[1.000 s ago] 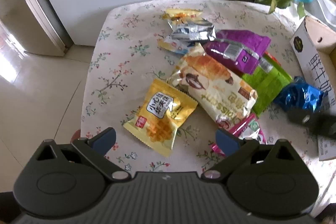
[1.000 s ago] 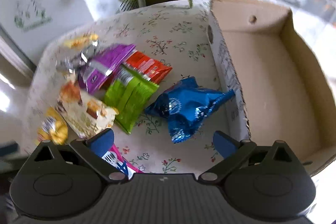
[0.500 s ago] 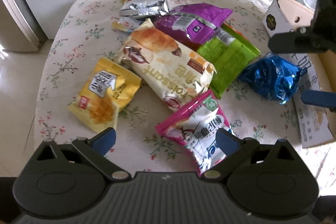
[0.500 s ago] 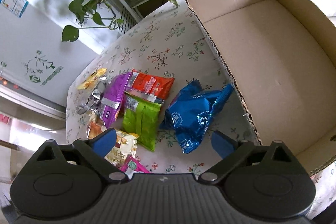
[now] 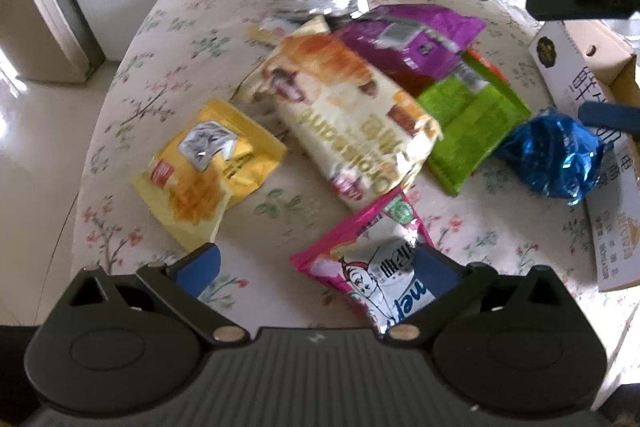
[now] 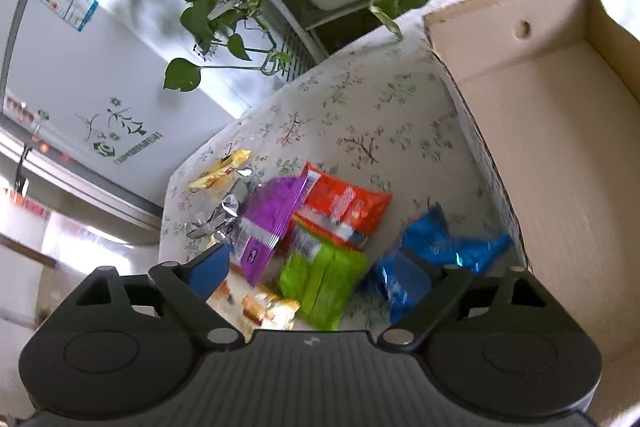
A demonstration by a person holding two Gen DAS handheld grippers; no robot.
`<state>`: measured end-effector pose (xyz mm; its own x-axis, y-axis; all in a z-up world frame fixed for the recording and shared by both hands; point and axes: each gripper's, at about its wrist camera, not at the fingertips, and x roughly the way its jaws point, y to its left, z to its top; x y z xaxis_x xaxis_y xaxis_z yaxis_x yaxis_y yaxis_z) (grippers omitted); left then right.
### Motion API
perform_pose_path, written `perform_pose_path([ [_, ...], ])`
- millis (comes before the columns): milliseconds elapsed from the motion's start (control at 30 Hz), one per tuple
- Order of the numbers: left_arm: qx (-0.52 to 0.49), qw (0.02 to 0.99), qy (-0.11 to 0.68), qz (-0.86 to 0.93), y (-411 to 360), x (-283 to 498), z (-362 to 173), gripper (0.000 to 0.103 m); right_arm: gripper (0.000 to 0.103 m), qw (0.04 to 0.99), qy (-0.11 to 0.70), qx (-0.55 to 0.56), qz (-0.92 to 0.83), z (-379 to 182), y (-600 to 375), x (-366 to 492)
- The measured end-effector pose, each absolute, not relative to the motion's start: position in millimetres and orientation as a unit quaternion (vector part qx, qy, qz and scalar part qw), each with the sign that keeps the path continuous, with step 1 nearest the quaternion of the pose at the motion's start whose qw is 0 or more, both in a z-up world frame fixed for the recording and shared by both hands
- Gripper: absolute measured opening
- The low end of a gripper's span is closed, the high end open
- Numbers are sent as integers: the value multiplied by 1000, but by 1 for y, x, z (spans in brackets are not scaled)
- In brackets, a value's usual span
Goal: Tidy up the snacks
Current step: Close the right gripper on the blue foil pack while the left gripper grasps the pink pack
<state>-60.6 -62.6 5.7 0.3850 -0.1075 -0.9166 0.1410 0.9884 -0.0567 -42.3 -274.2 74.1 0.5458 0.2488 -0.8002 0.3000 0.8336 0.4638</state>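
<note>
Pick-up stage: snacks lie loose on the table [image 5: 132, 75], cardboard box [image 6: 560, 163] empty. Right gripper [image 6: 320, 267], jaws wide but just narrowing, holds nothing near the blue packet [image 6: 444, 243]; left gripper [image 5: 316, 263] open, empty over the pink packet [image 5: 368, 267]. Next move, I judge: straddle, close, lift.

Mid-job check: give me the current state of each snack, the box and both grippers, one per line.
Cardboard box: open, empty where visible.
Blue foil packet: on the table beside the box, not gripped.
Pink packet: flat on the table, sealed.
Croissant bag: lying partly over neighbours.
Yellow packet: flat, apart from the pile.
Green packet: flat, partly under the croissant bag.
Left gripper: open, empty.
Right gripper: open, jaws just narrowing, nothing pressed.
</note>
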Motion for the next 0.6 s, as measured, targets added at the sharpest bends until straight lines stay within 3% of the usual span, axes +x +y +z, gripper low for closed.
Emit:
perform_pose_path([
  [367, 4, 825, 562, -61, -31, -54, 8, 102, 103, 820, 511, 256, -28, 55, -269, -28],
  [600, -2, 827, 558, -61, -19, -53, 9, 102, 103, 770, 555, 313, -7, 51, -266, -56],
])
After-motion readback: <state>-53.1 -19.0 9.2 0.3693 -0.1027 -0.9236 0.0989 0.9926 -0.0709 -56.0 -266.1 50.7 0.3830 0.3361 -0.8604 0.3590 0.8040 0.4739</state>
